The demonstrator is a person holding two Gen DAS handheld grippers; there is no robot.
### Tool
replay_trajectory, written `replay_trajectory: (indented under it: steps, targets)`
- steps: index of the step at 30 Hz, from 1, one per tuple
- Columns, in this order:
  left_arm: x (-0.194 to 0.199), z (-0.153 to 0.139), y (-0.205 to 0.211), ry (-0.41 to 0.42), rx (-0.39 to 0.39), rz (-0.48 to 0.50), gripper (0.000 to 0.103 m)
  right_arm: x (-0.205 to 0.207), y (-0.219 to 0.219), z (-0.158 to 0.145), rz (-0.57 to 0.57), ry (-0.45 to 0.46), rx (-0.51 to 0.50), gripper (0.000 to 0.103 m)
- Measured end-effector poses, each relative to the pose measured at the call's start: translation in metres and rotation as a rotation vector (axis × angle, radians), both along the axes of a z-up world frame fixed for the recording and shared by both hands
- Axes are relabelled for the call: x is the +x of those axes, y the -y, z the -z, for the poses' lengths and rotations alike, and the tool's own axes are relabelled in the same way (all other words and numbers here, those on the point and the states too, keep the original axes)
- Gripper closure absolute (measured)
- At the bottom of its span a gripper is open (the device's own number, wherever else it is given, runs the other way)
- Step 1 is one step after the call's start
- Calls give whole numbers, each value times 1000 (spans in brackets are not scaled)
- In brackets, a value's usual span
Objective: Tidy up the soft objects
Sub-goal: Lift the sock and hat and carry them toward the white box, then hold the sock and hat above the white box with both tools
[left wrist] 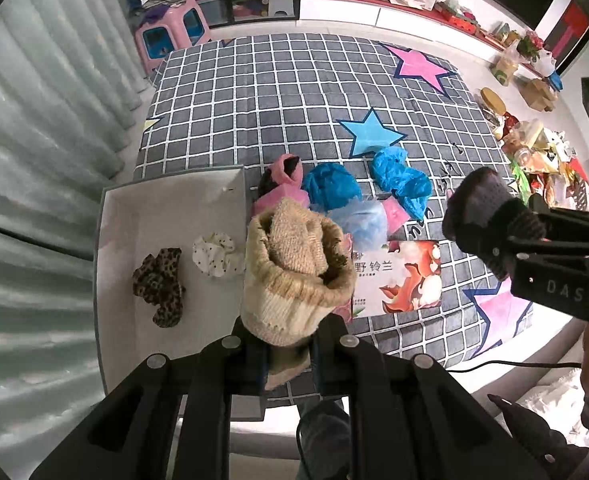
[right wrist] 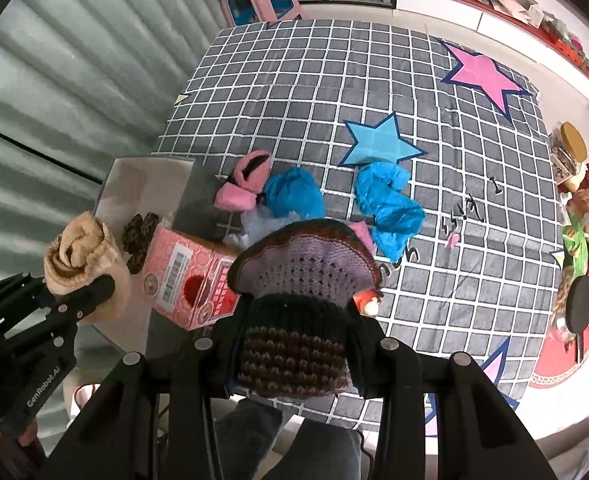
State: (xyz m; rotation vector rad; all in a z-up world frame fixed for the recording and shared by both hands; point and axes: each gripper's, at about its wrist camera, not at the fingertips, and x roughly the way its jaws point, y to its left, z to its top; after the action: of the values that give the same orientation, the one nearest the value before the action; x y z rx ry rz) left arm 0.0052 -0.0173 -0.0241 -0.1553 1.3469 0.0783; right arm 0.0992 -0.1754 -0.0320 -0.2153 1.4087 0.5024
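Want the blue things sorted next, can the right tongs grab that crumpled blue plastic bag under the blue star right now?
Probably not: the right tongs are shut on a dark striped knitted roll. The crumpled blue plastic bag itself lies uncovered.

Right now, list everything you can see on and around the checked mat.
cream knit sock: one, beige, held over the tray edge
dark knit sock: one, purple and black, held above the mat
white tray: one, at the mat's left edge
scrunchies: two, leopard and white dotted, in the tray
blue crumpled pieces: two, on the mat
pink sock: one, beside the tray
pale blue puff: one, mid-pile
printed box: one, pink-sided, near the front
checked mat: one, grey with stars
left tool: shut on the cream knit sock
right tool: shut on the dark knit sock
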Motion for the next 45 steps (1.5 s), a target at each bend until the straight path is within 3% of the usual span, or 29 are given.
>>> replay_trajectory:
  steps: [19,45]
  targets:
    - [-41,13,-27,-28,-13,-71,86,-47,-30,18,-68,-68,10,61]
    - [-111,48,-110,-116,-34,-350,86,-117,-145,41,-441,-186,28,61]
